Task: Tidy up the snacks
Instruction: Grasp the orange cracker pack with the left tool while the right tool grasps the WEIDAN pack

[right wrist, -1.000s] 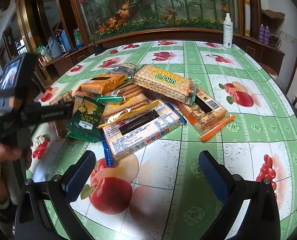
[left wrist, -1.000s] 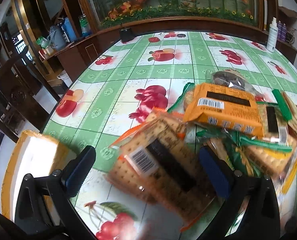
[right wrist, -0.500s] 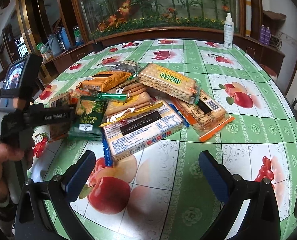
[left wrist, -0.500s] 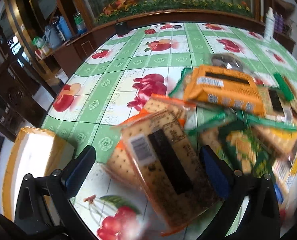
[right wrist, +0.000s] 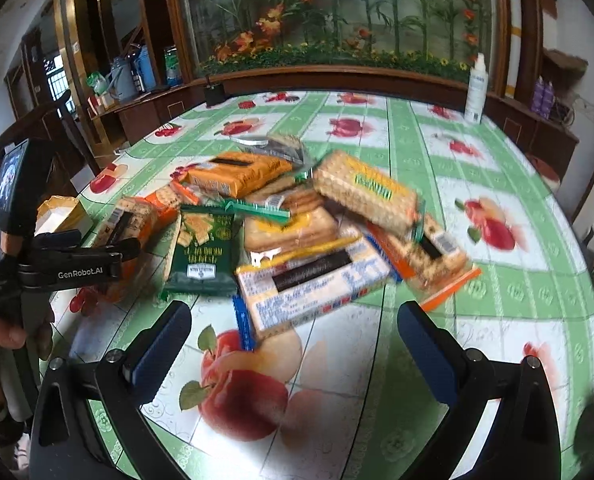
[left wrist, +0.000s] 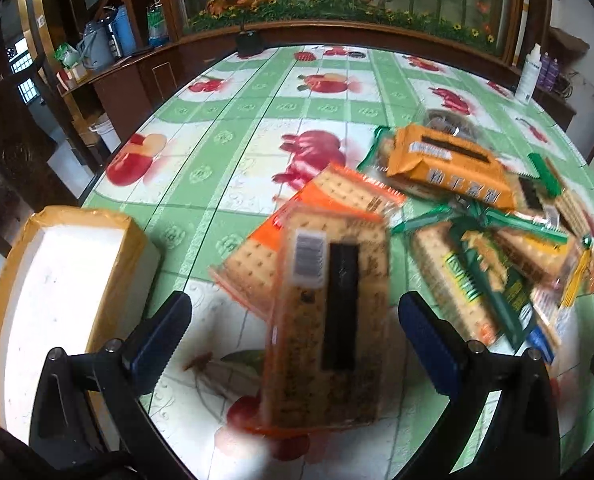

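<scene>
We judge the cracker pack light, brittle and slippery in its wrapper; our left gripper, fingers wide, should take its long edges gently.

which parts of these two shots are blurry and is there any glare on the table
Left wrist view: the cracker pack between the open fingers is smeared, and a white glare patch washes out the tablecloth at the bottom edge. Right wrist view: the snack pile is softly smeared, the fingers stay sharp, no strong glare.
</scene>
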`<action>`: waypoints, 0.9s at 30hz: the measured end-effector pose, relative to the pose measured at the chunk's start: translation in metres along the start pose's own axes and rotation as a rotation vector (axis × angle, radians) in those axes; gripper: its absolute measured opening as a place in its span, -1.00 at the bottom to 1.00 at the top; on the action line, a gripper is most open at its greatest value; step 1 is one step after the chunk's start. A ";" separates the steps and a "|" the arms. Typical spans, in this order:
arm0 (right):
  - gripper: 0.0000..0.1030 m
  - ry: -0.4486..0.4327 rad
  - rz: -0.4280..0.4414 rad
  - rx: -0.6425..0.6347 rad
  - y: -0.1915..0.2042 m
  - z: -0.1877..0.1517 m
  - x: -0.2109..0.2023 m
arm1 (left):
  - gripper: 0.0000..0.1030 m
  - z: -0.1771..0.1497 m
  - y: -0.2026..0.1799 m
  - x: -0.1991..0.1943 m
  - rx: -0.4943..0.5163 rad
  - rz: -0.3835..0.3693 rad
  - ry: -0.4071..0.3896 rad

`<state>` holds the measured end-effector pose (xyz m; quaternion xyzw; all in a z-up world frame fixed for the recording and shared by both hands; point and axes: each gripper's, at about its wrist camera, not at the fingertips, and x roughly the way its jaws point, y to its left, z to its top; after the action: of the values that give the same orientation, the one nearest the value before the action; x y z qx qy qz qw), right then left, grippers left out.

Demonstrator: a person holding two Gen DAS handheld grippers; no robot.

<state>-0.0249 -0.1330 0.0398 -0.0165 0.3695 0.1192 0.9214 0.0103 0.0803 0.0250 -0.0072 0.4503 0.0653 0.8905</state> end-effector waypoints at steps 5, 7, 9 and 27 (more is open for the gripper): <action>0.99 0.003 -0.018 -0.029 -0.024 0.022 0.009 | 1.00 0.001 -0.011 0.006 0.037 0.010 0.018; 0.99 0.004 -0.013 -0.062 -0.033 0.032 0.016 | 1.00 0.000 -0.012 0.009 0.036 -0.008 0.036; 0.99 0.032 -0.025 -0.115 -0.042 0.045 0.029 | 1.00 -0.002 -0.011 0.009 0.030 -0.016 0.038; 0.94 0.169 0.192 -0.279 -0.062 0.086 0.104 | 1.00 -0.001 -0.016 0.018 0.038 -0.047 0.078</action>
<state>0.1200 -0.1614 0.0272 -0.1185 0.4255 0.2549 0.8602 0.0219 0.0659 0.0088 -0.0034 0.4853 0.0356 0.8736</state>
